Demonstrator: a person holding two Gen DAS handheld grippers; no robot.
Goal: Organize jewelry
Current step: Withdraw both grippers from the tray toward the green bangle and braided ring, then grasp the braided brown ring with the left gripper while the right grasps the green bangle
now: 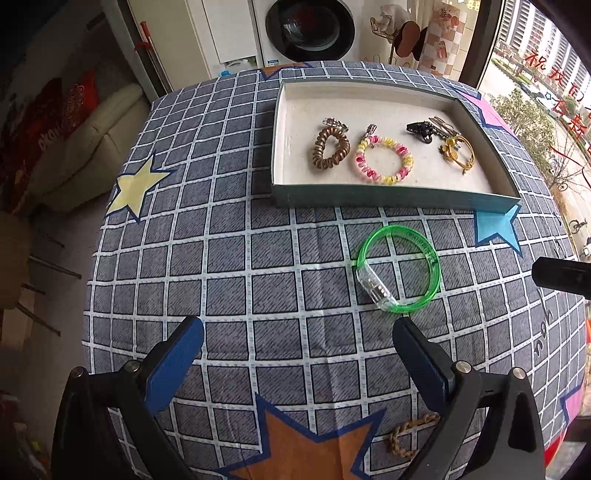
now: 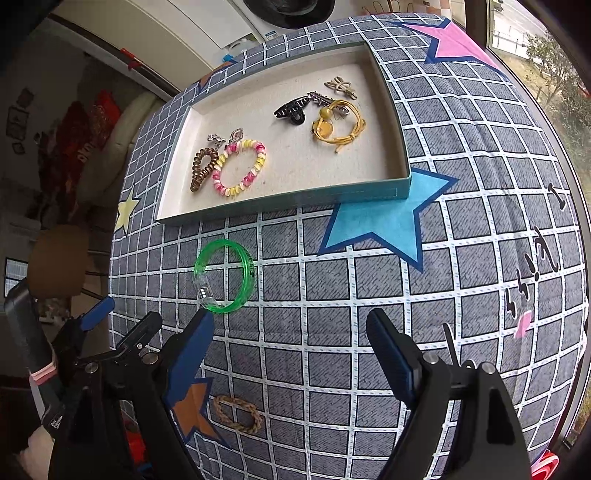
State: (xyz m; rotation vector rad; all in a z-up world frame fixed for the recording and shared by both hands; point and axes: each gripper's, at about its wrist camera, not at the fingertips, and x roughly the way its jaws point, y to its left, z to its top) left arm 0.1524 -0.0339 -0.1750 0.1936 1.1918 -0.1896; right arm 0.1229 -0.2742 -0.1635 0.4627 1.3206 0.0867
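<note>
Green bangle [image 1: 399,269] just beyond spread left fingers [image 1: 417,354], untouched

Checked tablecloth [image 1: 229,258]; washing machine [image 1: 310,29]; sofa [image 1: 92,140]

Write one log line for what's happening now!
left gripper: open | right gripper: open | green bangle, braided band: on cloth | tray: holds hair ties, clips

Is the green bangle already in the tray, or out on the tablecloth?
Out: the green bangle lies on the tablecloth, apart from the tray's near wall.
</note>
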